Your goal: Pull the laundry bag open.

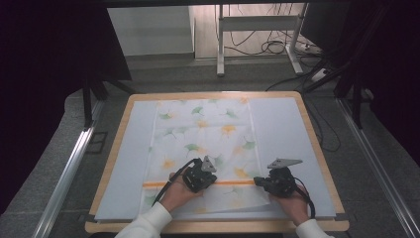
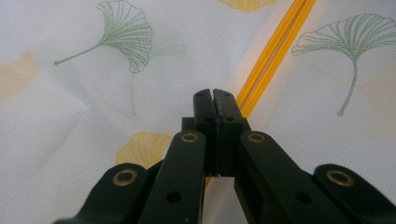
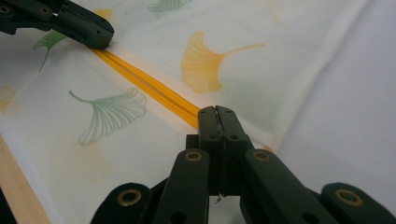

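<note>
A white cloth (image 1: 203, 134) printed with green and yellow ginkgo leaves lies flat on the table. An orange double stripe (image 1: 233, 182) runs across it near the front. My left gripper (image 1: 212, 182) (image 2: 213, 93) is shut, its tips resting on the cloth right beside the stripe (image 2: 275, 46). My right gripper (image 1: 257, 181) (image 3: 215, 109) is also shut, with its tips on the right end of the stripe (image 3: 149, 86). In the right gripper view the left gripper (image 3: 105, 39) sits farther along the same stripe. I see no cloth between either pair of jaws.
A pale sheet (image 1: 282, 129) covers the wooden table (image 1: 213, 94) under the cloth. The wooden front edge (image 3: 18, 186) lies close to the hands. Beyond the table stand a metal frame (image 1: 220, 44) and floor cables (image 1: 272, 47).
</note>
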Tool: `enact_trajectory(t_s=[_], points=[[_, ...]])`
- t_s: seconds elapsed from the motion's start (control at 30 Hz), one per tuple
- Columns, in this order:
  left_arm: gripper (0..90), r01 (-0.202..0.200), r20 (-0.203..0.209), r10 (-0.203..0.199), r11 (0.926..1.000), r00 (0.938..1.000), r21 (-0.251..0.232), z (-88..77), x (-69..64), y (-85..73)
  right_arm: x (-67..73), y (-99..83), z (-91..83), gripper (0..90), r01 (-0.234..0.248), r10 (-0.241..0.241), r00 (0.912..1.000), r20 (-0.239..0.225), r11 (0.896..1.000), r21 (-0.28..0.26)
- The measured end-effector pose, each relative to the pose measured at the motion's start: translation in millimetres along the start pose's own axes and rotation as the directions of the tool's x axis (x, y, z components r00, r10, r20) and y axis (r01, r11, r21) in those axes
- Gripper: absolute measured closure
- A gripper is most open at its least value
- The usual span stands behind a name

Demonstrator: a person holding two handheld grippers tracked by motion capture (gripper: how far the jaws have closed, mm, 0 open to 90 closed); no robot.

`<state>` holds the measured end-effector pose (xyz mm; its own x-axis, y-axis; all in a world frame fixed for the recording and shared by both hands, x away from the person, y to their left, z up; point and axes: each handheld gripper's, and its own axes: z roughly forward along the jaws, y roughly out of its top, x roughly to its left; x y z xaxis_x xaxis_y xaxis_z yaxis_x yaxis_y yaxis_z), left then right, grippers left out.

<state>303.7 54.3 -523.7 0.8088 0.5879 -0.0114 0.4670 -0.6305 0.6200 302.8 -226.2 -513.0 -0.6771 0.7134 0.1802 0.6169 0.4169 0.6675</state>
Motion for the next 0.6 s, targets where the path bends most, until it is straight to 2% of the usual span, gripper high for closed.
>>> enact_trajectory(t_s=[0.17, 0.33, 0.5, 0.6], points=[[90.0, -0.013, -0.006, 0.013, 0.9999, 0.9999, 0.004, -0.1, -0.7, 0.6, 2.6, 6.4, 15.5, 89.2, -0.001, 0.001, 1.0000, 0.002, 0.998, 0.055], [90.0, -0.030, -0.013, 0.030, 0.9995, 0.9995, 0.010, -0.5, -1.4, 1.0, 0.8, 5.7, 16.4, 89.4, -0.032, 0.032, 0.9995, -0.007, 0.998, 0.058], [90.0, -0.041, -0.029, 0.042, 0.9990, 0.9987, 0.014, -1.4, -2.8, 0.6, -1.3, 4.8, 15.9, 89.4, -0.039, 0.040, 0.9991, -0.012, 0.998, 0.056], [90.0, -0.040, -0.022, 0.041, 0.9990, 0.9989, 0.018, -2.5, -0.9, -0.3, -2.2, 4.4, 15.8, 89.4, -0.041, 0.042, 0.9990, -0.017, 0.998, 0.054]])
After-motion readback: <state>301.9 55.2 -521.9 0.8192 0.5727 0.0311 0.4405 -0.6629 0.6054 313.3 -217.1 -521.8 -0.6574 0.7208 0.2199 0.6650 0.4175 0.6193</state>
